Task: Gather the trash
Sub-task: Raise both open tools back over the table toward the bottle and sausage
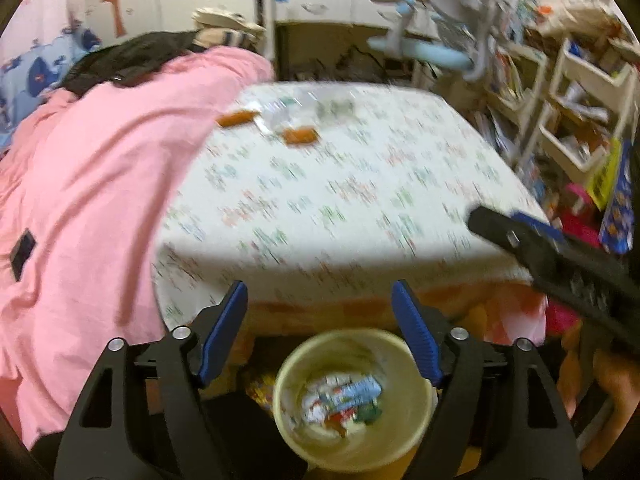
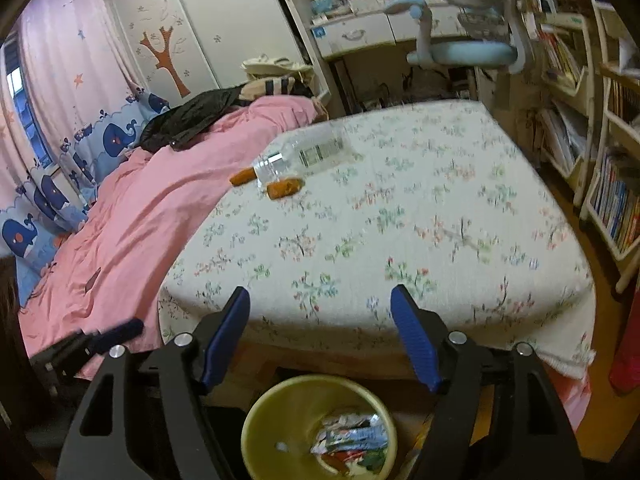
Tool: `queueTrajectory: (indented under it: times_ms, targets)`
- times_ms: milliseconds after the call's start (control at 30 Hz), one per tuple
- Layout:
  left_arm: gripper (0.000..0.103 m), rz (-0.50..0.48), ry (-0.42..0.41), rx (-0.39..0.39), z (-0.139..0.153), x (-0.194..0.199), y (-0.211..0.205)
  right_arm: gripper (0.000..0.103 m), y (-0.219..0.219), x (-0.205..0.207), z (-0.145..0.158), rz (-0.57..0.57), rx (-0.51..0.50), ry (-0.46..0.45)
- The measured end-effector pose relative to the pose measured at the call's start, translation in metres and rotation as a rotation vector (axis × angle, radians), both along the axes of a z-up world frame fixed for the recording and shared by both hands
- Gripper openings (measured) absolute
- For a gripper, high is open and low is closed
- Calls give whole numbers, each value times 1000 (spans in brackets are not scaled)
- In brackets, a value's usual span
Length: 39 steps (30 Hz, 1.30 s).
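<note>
A yellow bin point(image 1: 352, 404) stands on the floor at the foot of the bed, with crumpled wrappers point(image 1: 344, 398) inside; it also shows in the right wrist view point(image 2: 320, 428). On the flowered bedspread point(image 2: 400, 220) lie a clear plastic bottle point(image 2: 304, 154) and two orange wrappers point(image 2: 285, 188) point(image 2: 242, 177), far from both grippers. They show blurred in the left wrist view point(image 1: 300, 135). My left gripper point(image 1: 320, 306) is open and empty above the bin. My right gripper point(image 2: 320, 306) is open and empty above the bin too, and shows in the left wrist view point(image 1: 504, 228).
A pink duvet point(image 2: 152, 200) with a black garment point(image 2: 188, 118) covers the bed's left side. A desk and a blue chair point(image 2: 464, 52) stand at the back. Bookshelves point(image 2: 608, 184) line the right wall.
</note>
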<state>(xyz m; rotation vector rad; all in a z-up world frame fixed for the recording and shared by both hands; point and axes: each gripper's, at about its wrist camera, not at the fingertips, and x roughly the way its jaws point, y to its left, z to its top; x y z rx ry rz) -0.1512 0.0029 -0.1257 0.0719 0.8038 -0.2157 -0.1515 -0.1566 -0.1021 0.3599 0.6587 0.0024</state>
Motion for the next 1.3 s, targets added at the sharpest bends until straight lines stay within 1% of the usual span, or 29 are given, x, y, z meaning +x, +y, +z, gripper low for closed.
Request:
queueTrajectory:
  times_ms: [67, 167, 267, 433, 467, 567, 600, 700, 767, 800, 867, 1033, 1100, 1200, 1300]
  targets:
    - [75, 52, -41, -12, 12, 11, 7, 74, 2, 1, 8, -4, -31, -27]
    - [79, 106, -92, -25, 27, 25, 15, 77, 4, 6, 25, 4, -82, -78]
    - [83, 157, -152, -34, 45, 45, 23, 83, 4, 14, 42, 15, -126, -128]
    - [86, 186, -193, -40, 60, 74, 30, 88, 3, 42, 68, 60, -222, -170]
    - [86, 192, -201, -39, 62, 80, 31, 88, 2, 45, 71, 63, -231, -176]
    - [88, 208, -217, -38, 67, 96, 31, 94, -4, 58, 78, 59, -253, -205]
    - [89, 212, -224, -35, 68, 105, 30, 94, -6, 64, 78, 59, -256, -210]
    - [92, 222, -242, -22, 70, 121, 30, 94, -11, 77, 71, 54, -250, -197]
    - [93, 231, -251, -13, 69, 133, 30, 94, -18, 88, 60, 41, -223, -159]
    - [93, 242, -248, -4, 66, 142, 32, 94, -22, 93, 54, 34, -200, -132]
    - [93, 259, -227, 6, 62, 155, 35, 94, -28, 97, 50, 25, -160, -113]
    - [93, 298, -232, 10, 59, 171, 45, 94, -30, 99, 50, 23, -147, -101]
    - [93, 311, -233, 25, 58, 175, 46, 94, -29, 102, 48, 31, -135, -88]
    - [93, 308, -224, 13, 56, 176, 46, 94, -26, 103, 47, 41, -132, -81]
    - [93, 302, -220, 24, 54, 177, 44, 94, -23, 105, 45, 52, -138, -72]
